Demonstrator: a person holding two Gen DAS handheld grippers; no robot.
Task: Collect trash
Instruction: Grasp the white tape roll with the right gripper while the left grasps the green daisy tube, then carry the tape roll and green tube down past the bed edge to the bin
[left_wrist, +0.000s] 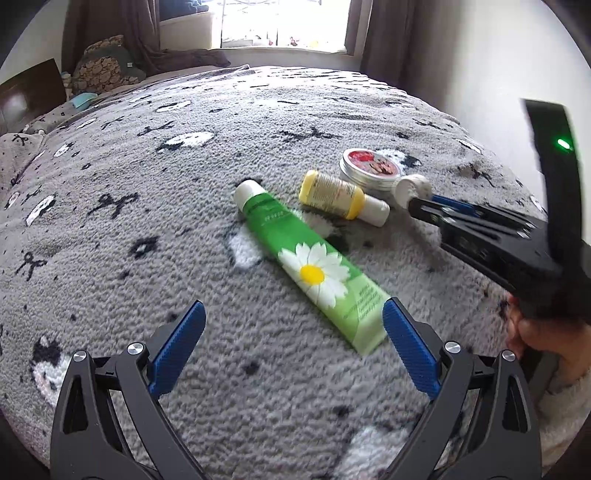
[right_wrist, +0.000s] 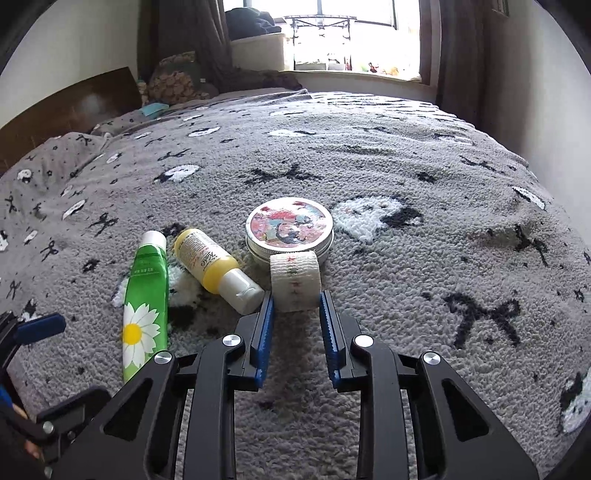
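Honestly the bandage roll looked like the easy one: light, soft, squashy, so pinching its flat sides made sense. The right claw had its jaws closed in on those sides, apparently gripping it just in front of the round tin on the bed. White crepe with little red and green marks. The left claw gaped wide and held nothing, near the crimped end of the green daisy tube; a yellow lotion bottle lay between.
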